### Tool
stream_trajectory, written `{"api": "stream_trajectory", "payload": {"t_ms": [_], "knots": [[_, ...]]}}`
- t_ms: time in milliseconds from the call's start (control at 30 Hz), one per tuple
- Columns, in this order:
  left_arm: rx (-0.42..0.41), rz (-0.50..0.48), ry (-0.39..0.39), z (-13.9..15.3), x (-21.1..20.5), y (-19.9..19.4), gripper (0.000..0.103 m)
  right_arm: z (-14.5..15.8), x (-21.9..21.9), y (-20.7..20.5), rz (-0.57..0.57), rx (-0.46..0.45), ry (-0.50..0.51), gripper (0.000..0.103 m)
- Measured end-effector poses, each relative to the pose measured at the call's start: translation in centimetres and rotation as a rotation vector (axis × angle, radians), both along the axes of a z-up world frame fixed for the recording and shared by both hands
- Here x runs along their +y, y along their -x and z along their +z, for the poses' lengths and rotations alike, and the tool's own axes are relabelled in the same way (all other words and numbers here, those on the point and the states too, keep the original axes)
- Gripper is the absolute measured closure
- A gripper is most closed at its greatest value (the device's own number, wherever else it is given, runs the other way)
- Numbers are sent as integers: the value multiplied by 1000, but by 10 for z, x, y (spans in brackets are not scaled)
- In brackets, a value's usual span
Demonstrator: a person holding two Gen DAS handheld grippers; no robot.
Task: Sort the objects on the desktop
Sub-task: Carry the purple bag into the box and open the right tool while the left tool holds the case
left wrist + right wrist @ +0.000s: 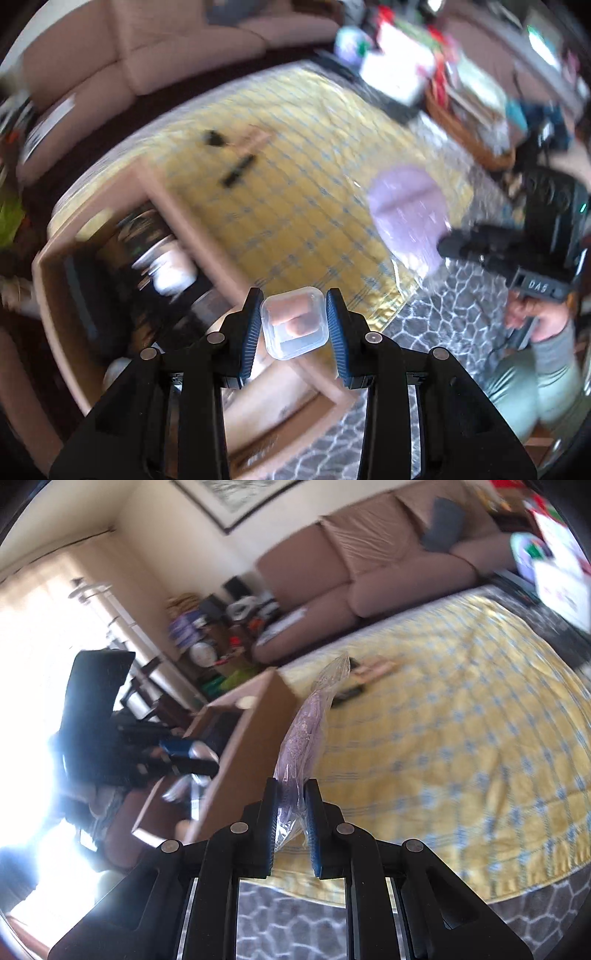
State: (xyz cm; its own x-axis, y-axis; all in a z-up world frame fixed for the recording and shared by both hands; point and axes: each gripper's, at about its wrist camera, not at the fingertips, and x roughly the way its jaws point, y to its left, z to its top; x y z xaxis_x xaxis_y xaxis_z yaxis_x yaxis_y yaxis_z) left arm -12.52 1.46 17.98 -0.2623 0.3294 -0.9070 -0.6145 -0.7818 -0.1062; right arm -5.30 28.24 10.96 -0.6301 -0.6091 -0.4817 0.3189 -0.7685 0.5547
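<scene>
While the left tool pinches a small clear plastic case at lower centre, above the cardboard box, the right tool clamps a thin purple bag; the slick case could squirt free.

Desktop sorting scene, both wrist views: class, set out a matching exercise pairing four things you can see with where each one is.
Things:
1. clear plastic case
2. purple item in a plastic bag
3. cardboard box
4. small dark objects

Places:
A. lying on the yellow cloth
B. between the left gripper pads
C. pinched in the right gripper
D. at the cloth's edge, holding cans

Pairs: 1-B, 2-C, 3-D, 4-A
</scene>
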Motion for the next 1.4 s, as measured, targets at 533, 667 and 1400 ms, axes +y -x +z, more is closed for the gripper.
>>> {"api": "stream_trajectory", "payload": {"t_ms": [533, 667, 1400], "knots": [[-21, 347, -256, -40, -177, -11, 71, 19, -173, 30, 251, -65, -55, 89], [-45, 364, -318, -52, -188, -13, 70, 12, -195, 41, 251, -100, -122, 89], [-75, 372, -387, -86, -200, 23, 70, -26, -293, 234, 217, -324, -350, 89]]}}
